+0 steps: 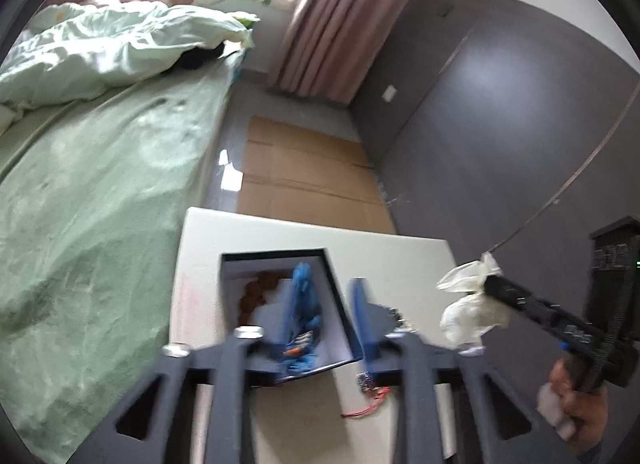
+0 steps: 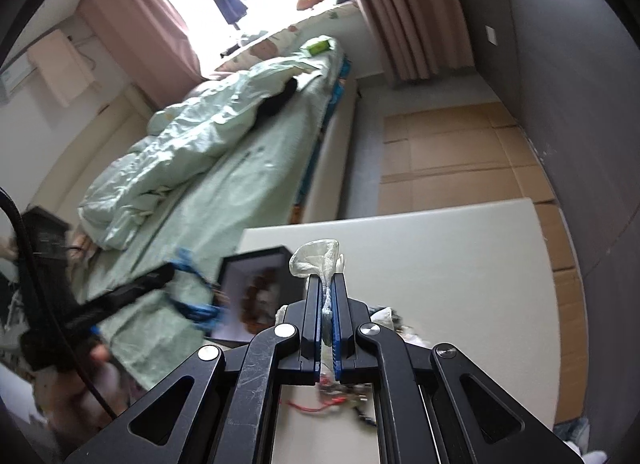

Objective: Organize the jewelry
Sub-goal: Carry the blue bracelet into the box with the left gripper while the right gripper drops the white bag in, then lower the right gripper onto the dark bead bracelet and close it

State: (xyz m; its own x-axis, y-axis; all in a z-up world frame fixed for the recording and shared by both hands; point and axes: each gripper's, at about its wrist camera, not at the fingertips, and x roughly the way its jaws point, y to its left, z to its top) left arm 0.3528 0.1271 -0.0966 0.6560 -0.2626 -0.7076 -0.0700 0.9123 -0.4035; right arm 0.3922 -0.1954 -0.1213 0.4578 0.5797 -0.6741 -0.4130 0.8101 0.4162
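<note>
Left wrist view, lower centre: my left fingers [image 1: 334,322] stand apart over the dark-rimmed box [image 1: 280,264] on the white counter [image 1: 400,256]. A blue beaded piece [image 1: 304,320] hangs between them, against the left-hand pad; the blur hides whether that pad grips it. The other blue pad stands clear to the right — open, then, with nothing pressed from both sides. Inside the box, toward its upper left corner, lies a brown beaded bracelet [image 1: 256,292].

Same view, right of centre: my right fingers [image 1: 486,284] reach in from the lower right edge, carrying a crumpled clear plastic bag [image 1: 468,304] above the counter; the hand [image 1: 576,396] behind them shows at the bottom right.

Right wrist view, centre: the right fingers [image 2: 329,282] are closed on that bag [image 2: 316,260], its loose top puffing out above the blue pads. What it contains cannot be made out.

Right wrist view, left of centre: the left fingers [image 2: 184,276], blurred, hold over the box [image 2: 256,256] with the blue strand [image 2: 192,304] draped by them. The brown bracelet [image 2: 260,300] shows inside.

Bottom centre, both views: a red cord [image 1: 366,410] and a small heap of metallic pieces [image 2: 344,392] lie on the counter [image 2: 440,256] — outside the box, beneath the right fingers. A bed with green bedding [image 1: 80,183] fills the left.
</note>
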